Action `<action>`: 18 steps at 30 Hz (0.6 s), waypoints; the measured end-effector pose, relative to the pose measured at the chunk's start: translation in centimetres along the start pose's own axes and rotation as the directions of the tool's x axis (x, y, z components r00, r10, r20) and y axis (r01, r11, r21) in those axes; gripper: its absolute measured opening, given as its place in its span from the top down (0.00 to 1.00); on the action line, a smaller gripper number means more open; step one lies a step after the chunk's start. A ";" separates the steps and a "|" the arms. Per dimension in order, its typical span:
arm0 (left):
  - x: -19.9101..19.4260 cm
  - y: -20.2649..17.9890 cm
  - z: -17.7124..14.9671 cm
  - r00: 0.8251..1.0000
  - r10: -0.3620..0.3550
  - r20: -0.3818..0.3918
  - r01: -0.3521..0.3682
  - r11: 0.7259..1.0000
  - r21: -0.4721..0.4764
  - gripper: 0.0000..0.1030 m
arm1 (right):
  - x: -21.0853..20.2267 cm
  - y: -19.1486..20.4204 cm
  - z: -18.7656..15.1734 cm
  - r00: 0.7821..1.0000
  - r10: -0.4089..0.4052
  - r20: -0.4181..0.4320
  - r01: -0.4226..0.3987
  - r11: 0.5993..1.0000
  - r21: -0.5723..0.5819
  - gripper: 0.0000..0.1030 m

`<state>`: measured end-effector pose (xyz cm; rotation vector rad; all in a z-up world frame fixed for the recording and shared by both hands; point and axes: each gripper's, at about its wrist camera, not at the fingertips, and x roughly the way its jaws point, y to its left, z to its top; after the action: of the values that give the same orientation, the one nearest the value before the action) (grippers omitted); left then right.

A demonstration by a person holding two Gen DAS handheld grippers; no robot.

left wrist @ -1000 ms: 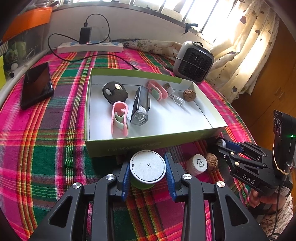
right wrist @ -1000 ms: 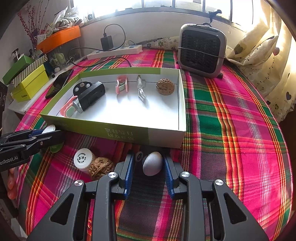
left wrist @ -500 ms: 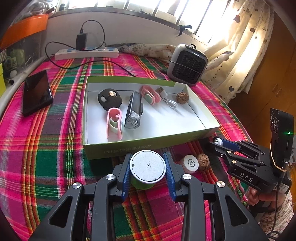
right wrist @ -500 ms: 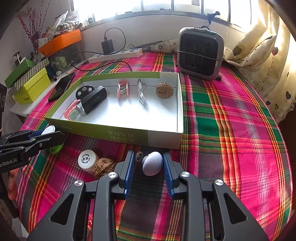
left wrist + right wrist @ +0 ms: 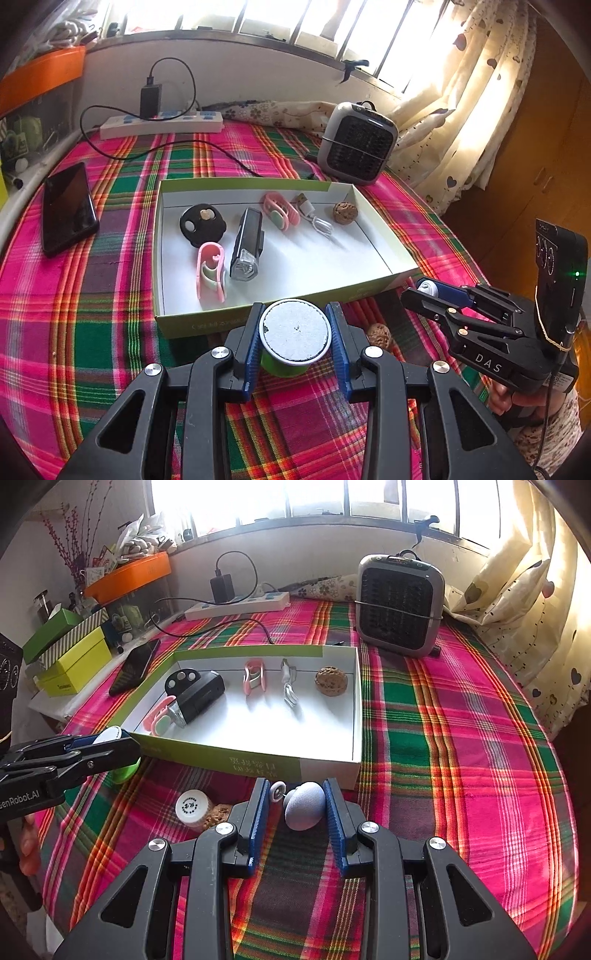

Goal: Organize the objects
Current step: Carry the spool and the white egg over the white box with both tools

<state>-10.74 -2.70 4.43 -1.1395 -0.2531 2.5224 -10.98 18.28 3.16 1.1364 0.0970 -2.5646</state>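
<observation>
My left gripper (image 5: pixel 294 326) is shut on a green spool with a white round top (image 5: pixel 294 329), held above the plaid cloth in front of the green-and-white box (image 5: pixel 280 317). My right gripper (image 5: pixel 297 805) is shut on a pale grey egg-shaped object with a small wheel (image 5: pixel 304 805), lifted near the box's front right corner (image 5: pixel 325 771). The box holds a black disc (image 5: pixel 201 223), a black lamp (image 5: pixel 247 243), two pink clips (image 5: pixel 210 271), a white cable (image 5: pixel 314 218) and a walnut (image 5: pixel 345 211).
A white-capped bottle (image 5: pixel 192 808) and a walnut (image 5: pixel 379 335) lie on the cloth in front of the box. A phone (image 5: pixel 68 208) lies to the left. A small heater (image 5: pixel 399 603) and a power strip (image 5: pixel 240 605) stand at the back.
Both grippers have risen and pulled back from the box with their objects held. The view over the box has widened.
</observation>
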 end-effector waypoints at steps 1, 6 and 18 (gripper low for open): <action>0.0 -0.1 0.1 1.000 0.000 0.002 0.000 1.000 0.002 0.70 | -0.1 0.0 0.1 1.000 0.000 0.005 0.000 1.000 -0.003 0.70; -0.1 -0.5 1.0 1.000 -0.009 0.011 0.009 1.000 0.009 0.70 | -0.7 -0.1 1.0 1.000 0.003 0.027 -0.003 1.000 -0.006 0.70; 1.5 -1.2 2.8 0.999 -0.036 0.004 0.036 0.999 0.014 0.70 | -0.1 -0.6 2.9 0.999 -0.003 0.045 0.004 1.000 -0.015 0.70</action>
<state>-13.46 -1.05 5.58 -1.1143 -0.2540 2.4916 -13.19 18.32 5.12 1.0732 0.1073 -2.5864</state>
